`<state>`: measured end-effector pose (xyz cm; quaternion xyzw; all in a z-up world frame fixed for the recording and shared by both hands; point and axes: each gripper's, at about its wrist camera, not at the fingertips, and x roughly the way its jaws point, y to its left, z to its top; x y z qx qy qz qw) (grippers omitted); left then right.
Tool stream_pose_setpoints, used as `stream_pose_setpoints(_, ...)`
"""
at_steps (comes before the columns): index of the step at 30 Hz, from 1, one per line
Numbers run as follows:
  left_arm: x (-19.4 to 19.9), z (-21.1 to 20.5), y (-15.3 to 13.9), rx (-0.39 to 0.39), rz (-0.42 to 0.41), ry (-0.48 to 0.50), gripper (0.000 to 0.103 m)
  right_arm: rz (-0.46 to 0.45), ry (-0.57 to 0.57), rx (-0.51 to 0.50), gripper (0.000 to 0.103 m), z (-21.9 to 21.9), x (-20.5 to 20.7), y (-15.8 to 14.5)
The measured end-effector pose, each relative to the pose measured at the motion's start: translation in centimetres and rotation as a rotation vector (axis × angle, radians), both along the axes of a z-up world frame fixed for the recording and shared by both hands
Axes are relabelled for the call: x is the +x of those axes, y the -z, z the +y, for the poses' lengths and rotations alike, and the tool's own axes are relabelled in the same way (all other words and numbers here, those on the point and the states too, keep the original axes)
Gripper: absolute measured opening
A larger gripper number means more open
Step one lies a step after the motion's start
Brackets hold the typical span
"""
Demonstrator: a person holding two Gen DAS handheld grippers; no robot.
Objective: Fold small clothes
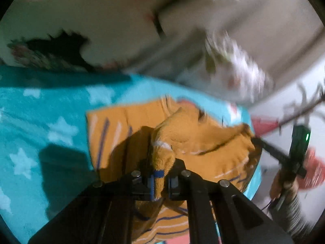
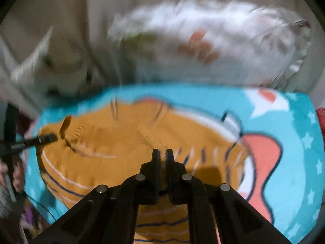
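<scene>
Both claws, left gripper (image 1: 160,174) and right gripper (image 2: 162,156), are clamped on the mustard sweater (image 2: 113,142); carry them level so the fold lands square ahead.

a home, likely a bedroom: a teal star-print blanket (image 1: 40,109) with a cartoon fish covers the surface, with white frilly bedding (image 2: 213,40) and pale cushions (image 1: 101,20) behind.

Orange striped sweater (image 2: 113,140), bunched, on teal blanket.

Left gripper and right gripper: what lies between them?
In the right wrist view, only the orange striped garment spans from the right gripper to the left gripper; both pinch it.
</scene>
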<state>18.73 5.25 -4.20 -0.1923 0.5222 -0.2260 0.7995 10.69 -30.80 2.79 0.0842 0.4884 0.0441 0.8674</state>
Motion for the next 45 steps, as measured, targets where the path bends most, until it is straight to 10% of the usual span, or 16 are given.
stream_pose_setpoints(8, 4.9, -0.9, 6.9, 0.065, 0.166, -0.121, 0.013, 0.152, 0.211, 0.068, 0.008, -4.2, 7.0, 7.1)
stream_pose_setpoints(13, 5.5, 1.0, 7.8, -0.026, 0.212, -0.196, 0.045, 0.222, 0.235, -0.013, 0.03, -3.9, 7.9, 10.4)
stream_pose_setpoints(22, 2.1, 2.8, 2.7, 0.132, 0.091, -0.161, 0.06, 0.079, 0.284, 0.067, 0.036, -5.0, 5.5, 4.7)
stream_pose_setpoints(29, -2.0, -0.1, 3.6, 0.264, 0.06, -0.035, 0.061, 0.122, 0.063, 0.227, 0.036, 1.1, 4.4, 6.3)
stream_pose_setpoints(36, -1.0, 0.6, 7.8, 0.304, 0.167, -0.106, 0.066, 0.216, 0.102, 0.03, 0.031, 1.3, 8.0, 11.6)
stream_pose_setpoints(45, -1.3, 4.6, 6.3, 0.278, 0.17, -0.193, 0.066, 0.187, 0.2, -0.058, 0.033, -1.6, 8.7, 9.2)
